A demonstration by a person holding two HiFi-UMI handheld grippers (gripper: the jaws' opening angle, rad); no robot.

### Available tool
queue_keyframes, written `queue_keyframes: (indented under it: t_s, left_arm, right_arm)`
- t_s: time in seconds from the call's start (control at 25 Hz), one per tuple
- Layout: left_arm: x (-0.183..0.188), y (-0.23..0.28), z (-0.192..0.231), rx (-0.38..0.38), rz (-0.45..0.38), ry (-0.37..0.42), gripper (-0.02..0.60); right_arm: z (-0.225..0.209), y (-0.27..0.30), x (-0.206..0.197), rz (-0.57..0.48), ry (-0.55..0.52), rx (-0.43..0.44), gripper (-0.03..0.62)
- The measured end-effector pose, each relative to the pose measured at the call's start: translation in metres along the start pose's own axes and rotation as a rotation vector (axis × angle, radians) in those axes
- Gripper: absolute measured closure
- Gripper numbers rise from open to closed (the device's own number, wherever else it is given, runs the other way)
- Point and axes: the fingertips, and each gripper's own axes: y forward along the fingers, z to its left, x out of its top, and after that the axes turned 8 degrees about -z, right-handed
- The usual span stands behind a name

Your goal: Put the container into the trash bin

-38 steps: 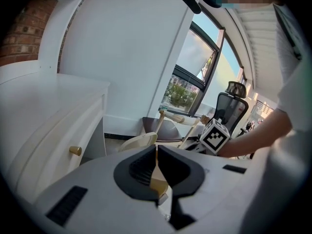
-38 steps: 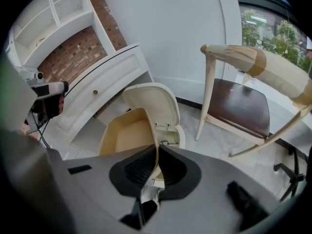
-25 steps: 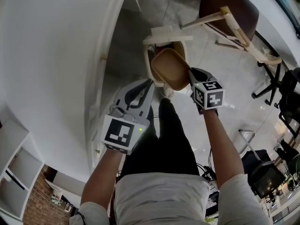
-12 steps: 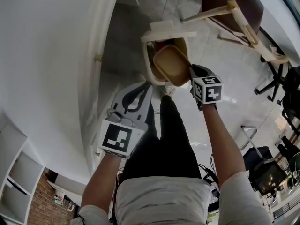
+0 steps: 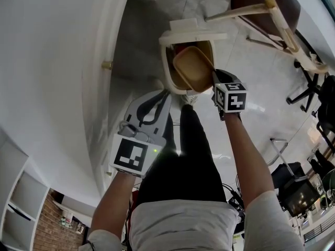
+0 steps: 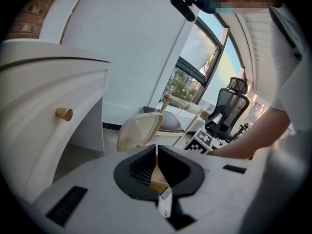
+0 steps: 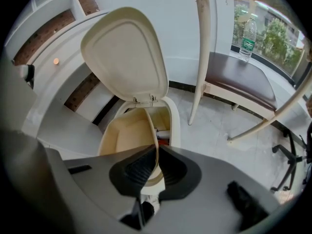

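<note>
The container (image 5: 192, 67) is a tan, shallow tub, tilted on edge in the mouth of the cream trash bin (image 5: 166, 69), whose lid (image 5: 192, 31) stands open. My right gripper (image 5: 213, 77) is shut on the container's near rim. In the right gripper view the thin rim runs between the jaws of the right gripper (image 7: 156, 150), and the container (image 7: 129, 133) hangs inside the bin (image 7: 174, 118) below the raised lid (image 7: 126, 57). My left gripper (image 5: 166, 94) hovers just left of the bin, jaws together, gripping nothing that I can make out.
A white curved cabinet (image 5: 63, 61) with a brass knob (image 5: 107, 65) stands close on the left of the bin. A wooden chair with a brown seat (image 7: 239, 79) is on its right. An office chair (image 5: 314, 93) stands farther right. The person's legs are below the grippers.
Both grippers have sunk. The container has gone from above the bin's front edge down into its opening, still held by the right gripper.
</note>
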Motion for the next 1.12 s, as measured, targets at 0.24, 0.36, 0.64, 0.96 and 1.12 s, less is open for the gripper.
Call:
queue_keyframes:
  t_s: [0.24,0.36,0.64,0.96,1.12]
  left_arm:
    - [-0.011,-0.001,0.006,0.007,0.019,-0.007,0.555]
    - [-0.014,-0.001,0.007,0.010,0.022,-0.017,0.555]
    - [-0.022,-0.001,0.008,0.012,0.035,-0.022,0.555]
    - [-0.028,-0.004,0.016,0.027,0.051,-0.020,0.555]
    - [-0.027,-0.003,0.014,0.026,0.051,-0.020,0.555]
  right_arm:
    - [-0.002,0.013,-0.008,0.013,0.015,-0.013,0.554]
    - [-0.002,0.018,-0.010,0.017,0.025,-0.017,0.554]
    - [-0.001,0.026,-0.012,0.022,0.033,-0.015,0.554]
    - [0.000,0.034,-0.016,0.025,0.043,-0.028,0.554]
    - [0.001,0.035,-0.017,0.029,0.047,-0.031,0.554]
